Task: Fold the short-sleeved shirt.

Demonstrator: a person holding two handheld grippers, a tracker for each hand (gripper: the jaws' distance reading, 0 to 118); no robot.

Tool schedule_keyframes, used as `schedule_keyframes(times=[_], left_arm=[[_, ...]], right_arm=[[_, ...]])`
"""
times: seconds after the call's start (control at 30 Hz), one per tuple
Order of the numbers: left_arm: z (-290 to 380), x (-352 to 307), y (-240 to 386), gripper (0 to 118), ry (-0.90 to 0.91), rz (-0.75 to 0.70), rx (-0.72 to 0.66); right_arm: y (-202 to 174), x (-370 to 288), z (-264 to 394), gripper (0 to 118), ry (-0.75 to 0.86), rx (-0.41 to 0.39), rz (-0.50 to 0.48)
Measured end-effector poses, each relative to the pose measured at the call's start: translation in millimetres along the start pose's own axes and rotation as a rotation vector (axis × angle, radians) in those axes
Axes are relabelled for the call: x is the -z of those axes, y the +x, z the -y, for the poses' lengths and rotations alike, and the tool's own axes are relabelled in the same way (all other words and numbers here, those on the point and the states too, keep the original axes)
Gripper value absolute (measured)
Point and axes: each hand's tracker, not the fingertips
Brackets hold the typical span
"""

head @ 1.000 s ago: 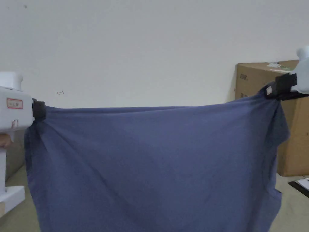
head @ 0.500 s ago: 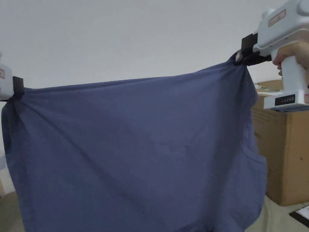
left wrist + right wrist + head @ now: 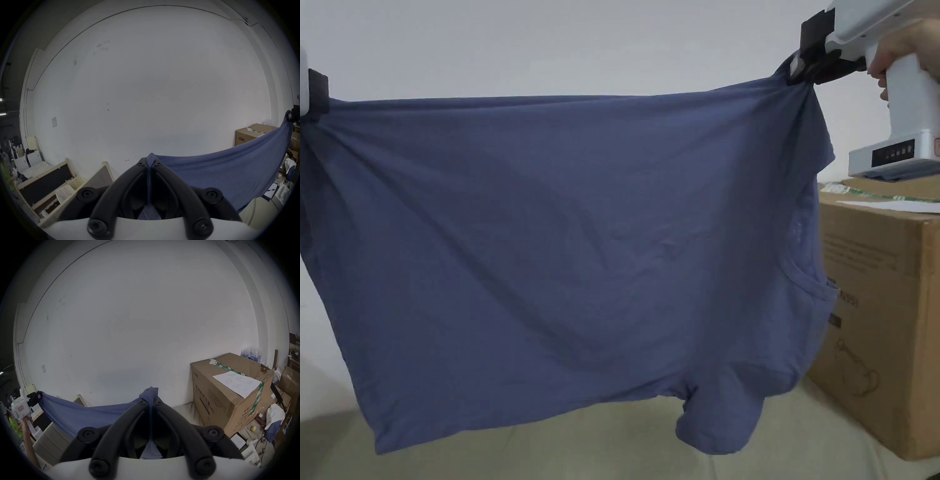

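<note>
Blue-grey jersey, the short-sleeved shirt (image 3: pixel 569 250), is held stretched in the air between the two grippers, well clear of the pale surface (image 3: pixel 600 437) below it. The left gripper (image 3: pixel 151 164) is clenched on one end of the top edge, a pinch of cloth being seen squeezed up between its two jaws in the left gripper view. The right gripper (image 3: pixel 151 396) is clamped on the other end in the same way, with a tuft of fabric standing proud of its closed jaws. In the head view the right gripper is held somewhat higher than the left, so the taut upper edge is tilted slightly.

The shirt's long axis is seen to run sideways, from gripper to gripper, and the body hangs straight down from that line. A sleeve (image 3: pixel 719 412) dangles at the lower edge, toward the right side, and what is taken for the collar area lies beneath the right gripper, beside the cardboard box (image 3: pixel 881 300). The garment is therefore judged to be held by one side seam rather than by the shoulders. Neither hand is nearer to the surface by much; the hanging lower edge is what would be laid down first, and the drooping sleeve is likely to be caught under the body unless it is spread.
</note>
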Motion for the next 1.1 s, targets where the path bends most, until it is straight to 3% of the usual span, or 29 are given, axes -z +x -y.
schedule_keyframes(times=[0.13,0.43,0.57,0.67,0.73,0.8,0.87,1.03,1.1], left_arm=[[55,23,10,1,-0.037,0.008,-0.023],[295,90,31,1,-0.416,0.055,-0.091],[408,96,41,1,-0.632,0.055,-0.072],[476,91,44,1,-0.792,0.091,-0.150],[506,79,48,1,-0.860,0.049,-0.136],[526,72,46,1,-0.894,0.059,-0.135],[541,68,38,1,-0.905,0.060,-0.137],[535,22,29,1,-0.902,0.076,-0.187],[536,10,24,1,-0.894,0.096,-0.164]], right_arm=[[3,29,54,2,-0.081,-0.034,0.005],[54,124,271,2,-0.430,0.057,0.043],[78,144,381,2,-0.618,0.139,0.055],[96,160,455,2,-0.736,0.164,0.124],[105,156,493,2,-0.787,0.261,0.133],[107,127,501,2,-0.852,0.341,0.103],[109,115,511,2,-0.835,0.299,0.126],[116,98,510,2,-0.822,0.278,0.093],[111,79,508,2,-0.816,0.217,0.087]])
